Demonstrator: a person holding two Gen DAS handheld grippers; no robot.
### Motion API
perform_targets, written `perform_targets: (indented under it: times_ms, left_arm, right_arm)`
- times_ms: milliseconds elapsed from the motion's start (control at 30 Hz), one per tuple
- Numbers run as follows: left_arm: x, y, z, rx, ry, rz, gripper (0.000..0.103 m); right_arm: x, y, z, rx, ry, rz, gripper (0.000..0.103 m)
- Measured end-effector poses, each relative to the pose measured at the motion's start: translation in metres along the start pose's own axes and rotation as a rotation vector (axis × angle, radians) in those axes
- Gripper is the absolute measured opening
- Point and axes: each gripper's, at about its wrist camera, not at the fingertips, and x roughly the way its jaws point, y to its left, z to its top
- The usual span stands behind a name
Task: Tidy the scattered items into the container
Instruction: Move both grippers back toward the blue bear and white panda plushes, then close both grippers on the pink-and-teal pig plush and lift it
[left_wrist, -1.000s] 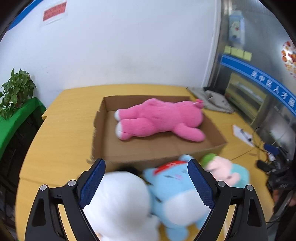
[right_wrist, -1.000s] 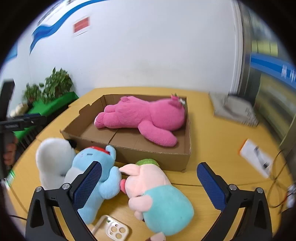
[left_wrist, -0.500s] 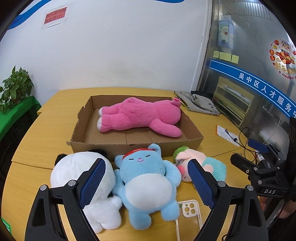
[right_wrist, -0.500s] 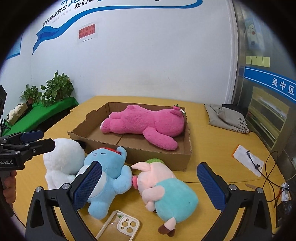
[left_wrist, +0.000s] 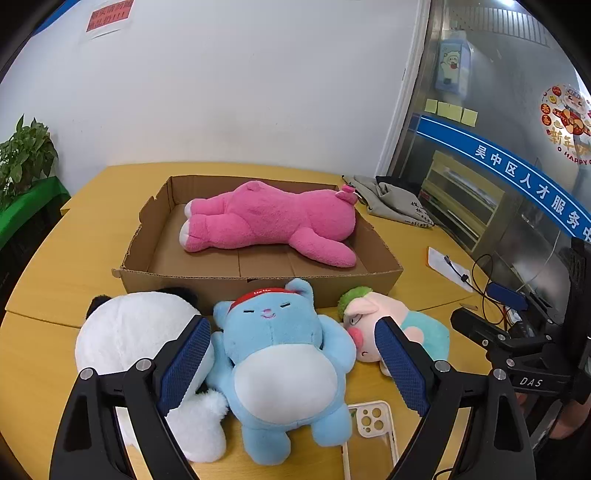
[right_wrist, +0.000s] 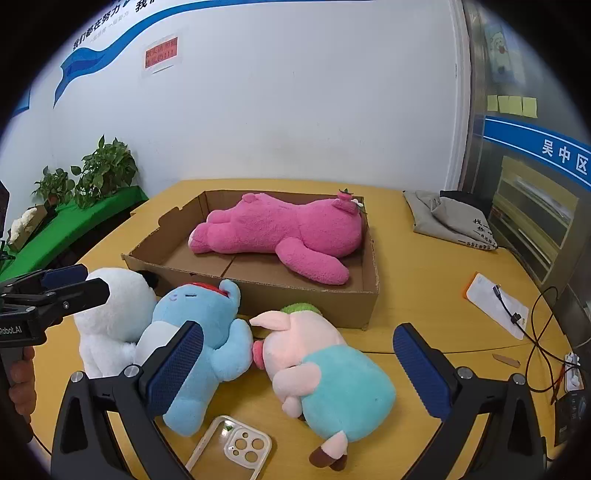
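A shallow cardboard box (left_wrist: 258, 286) (right_wrist: 317, 308) on the yellow table holds a pink plush bear (left_wrist: 269, 221) (right_wrist: 288, 230) lying on its side. In front of the box lie a white panda plush (left_wrist: 136, 332) (right_wrist: 114, 310), a blue plush (left_wrist: 284, 365) (right_wrist: 203, 332) on its back, and a pink pig plush in teal (left_wrist: 417, 332) (right_wrist: 325, 373). A clear phone case (left_wrist: 373, 424) (right_wrist: 236, 446) lies near the front edge. My left gripper (left_wrist: 291, 362) hangs open above the blue plush. My right gripper (right_wrist: 295, 369) is open above the pig. Neither holds anything.
A grey cloth bag (right_wrist: 450, 221) lies at the back right. White paper (right_wrist: 495, 310) and cables (right_wrist: 535, 332) sit at the right edge. Potted plants (right_wrist: 103, 173) on a green ledge stand left. The other gripper (left_wrist: 517, 350) and a hand (right_wrist: 22, 384) show at the sides.
Both grippers have pulled back and up from the plush toys, so more of the table shows. The toys and box have not moved. Both stay open.
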Motion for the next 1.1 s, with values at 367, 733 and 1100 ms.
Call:
perform_targets:
  times_ms: [367, 733, 1100]
  left_arm:
    - [0.0, 0.006, -0.01, -0.011, 0.018, -0.01, 0.093]
    - [0.0, 0.007, -0.015, -0.02, 0.029, -0.018, 0.093]
    - [0.012, 0.006, -0.016, -0.022, 0.062, -0.052, 0.093]
  right_arm:
    - [0.003, 0.012, -0.003, -0.013, 0.023, 0.008, 0.103]
    - [0.0, 0.015, -0.006, -0.021, 0.031, 0.007, 0.103]
    - [0.007, 0.006, -0.011, -0.012, 0.053, 0.014, 0.103]
